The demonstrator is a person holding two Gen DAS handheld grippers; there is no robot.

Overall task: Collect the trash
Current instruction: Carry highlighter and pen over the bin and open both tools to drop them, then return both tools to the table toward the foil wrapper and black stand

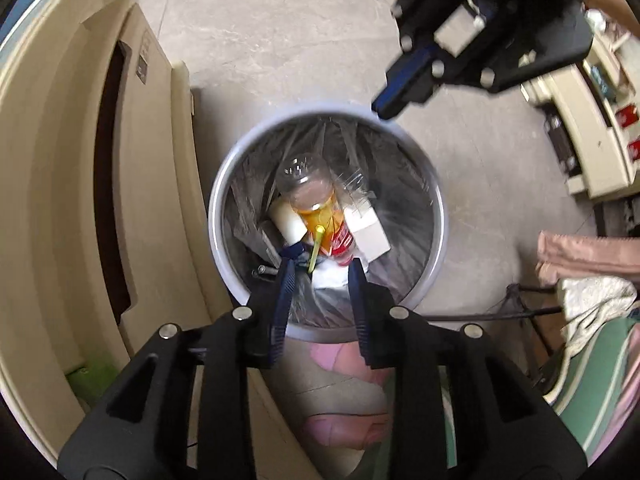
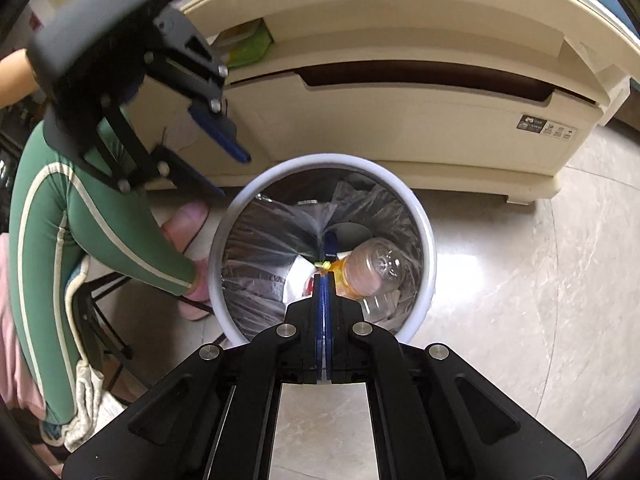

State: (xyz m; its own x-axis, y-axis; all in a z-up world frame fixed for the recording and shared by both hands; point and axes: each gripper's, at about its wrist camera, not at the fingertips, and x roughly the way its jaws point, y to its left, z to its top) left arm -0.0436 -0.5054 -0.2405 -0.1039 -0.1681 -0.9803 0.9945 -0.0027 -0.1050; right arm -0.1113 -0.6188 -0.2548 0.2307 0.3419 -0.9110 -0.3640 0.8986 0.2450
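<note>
bright daylight, floor glare, fisheye-bent edges, slight motion blur.

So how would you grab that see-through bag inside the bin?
I'd likely take the bag by the gathered pleats near the bin's white rim, coming straight down from above. There the plastic bunches into folds thin enough for the fingers to pinch. Lower down it lies flat against the wall, and the bottle and white box lie in the way.

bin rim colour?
White; the trash bin rim reads cleanest in the right wrist view.
</note>
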